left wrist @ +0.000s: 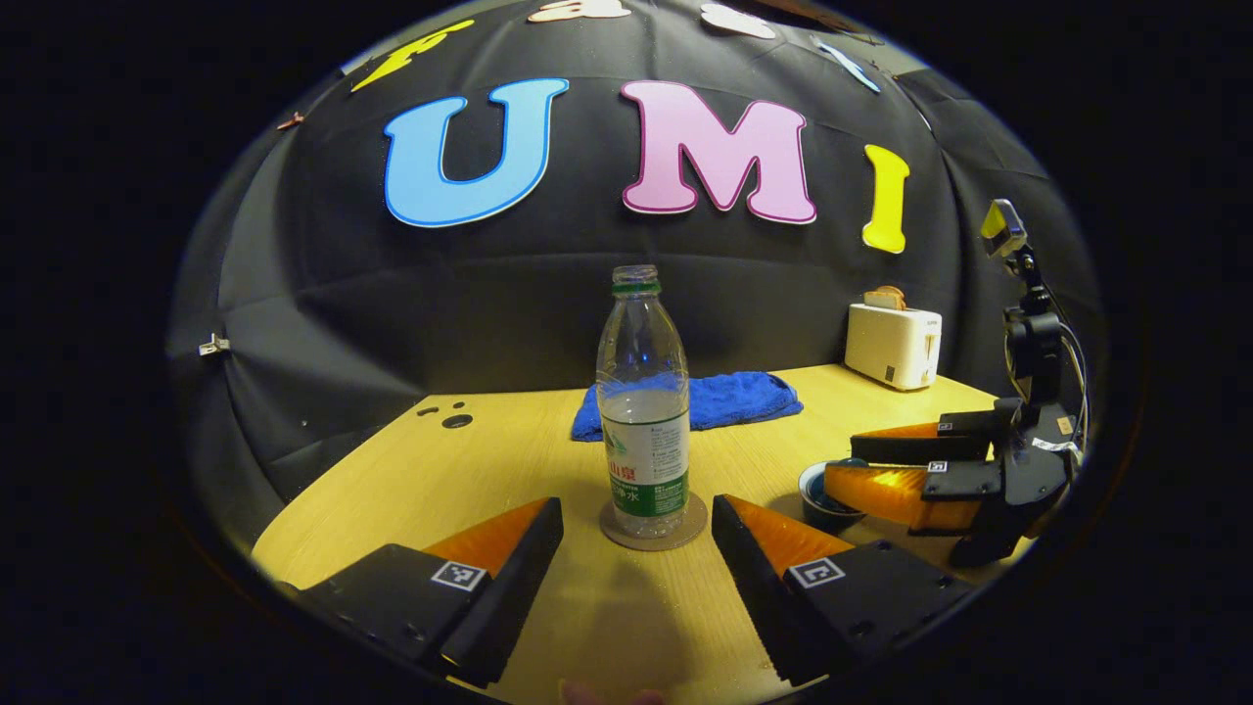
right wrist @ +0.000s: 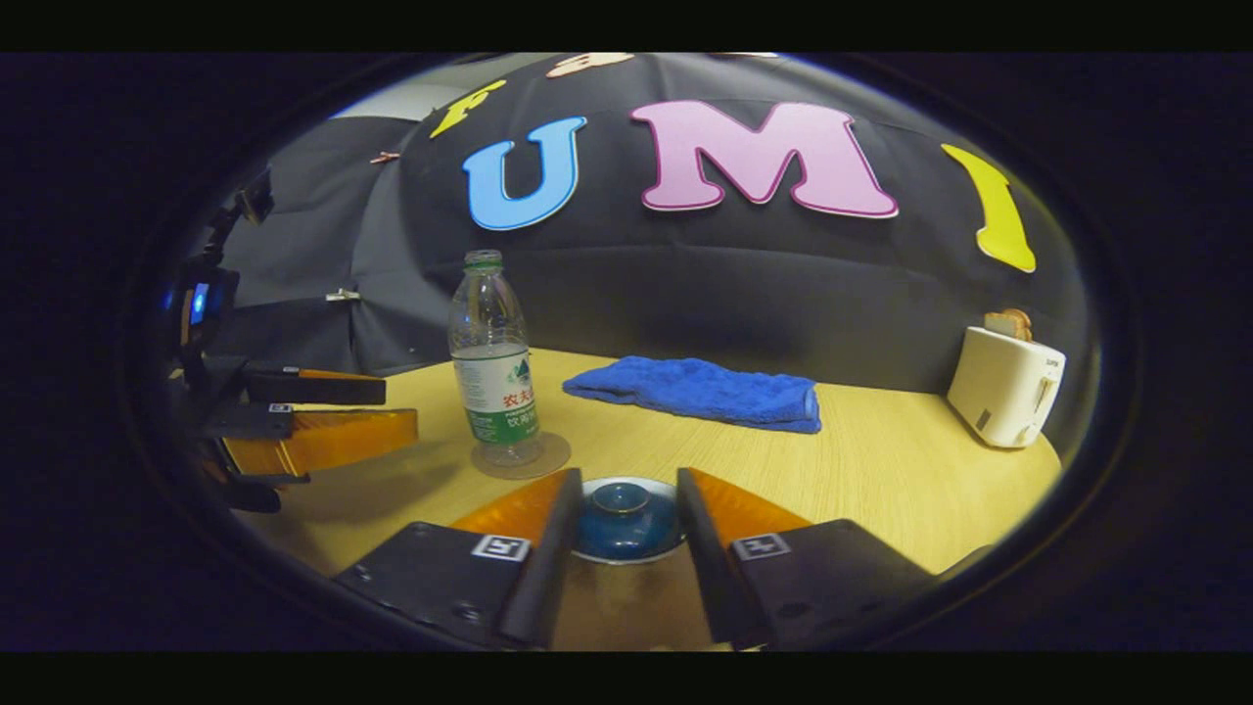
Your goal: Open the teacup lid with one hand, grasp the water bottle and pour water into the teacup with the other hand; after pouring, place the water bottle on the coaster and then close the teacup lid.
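In the left gripper view, your left gripper (left wrist: 636,529) has its fingers spread wide and holds nothing. The water bottle (left wrist: 642,411) stands upright on the round coaster (left wrist: 654,526) straight ahead, between the two fingertips but touching neither. It has no cap and is somewhat over half full. To the right in this view, your right gripper (left wrist: 905,470) hovers over the teacup (left wrist: 827,494), whose rim peeks out beneath it. A blue towel (left wrist: 729,401) lies behind the bottle, and a white toaster (left wrist: 893,345) sits at the far right of the table (left wrist: 460,490).

In the right gripper view, your right gripper (right wrist: 626,524) also has its fingers apart. The teacup lid (right wrist: 625,517) sits on the cup right between them, knob up, but I cannot tell whether the pads are touching it yet. The bottle (right wrist: 494,367) on its coaster (right wrist: 524,457) stands just beyond and to the left, with the left gripper (right wrist: 323,421) farther left, clear of the bottle.

With the bottle on the coaster and the lid on the cup, you could be at the very start or at the close; I cannot tell which. If starting, close the right fingers on the lid's knob or rim and lift it straight up, then move the left gripper forward around the bottle's body below the shoulder. Grip firmly; the bottle is open and will spill if tilted early.
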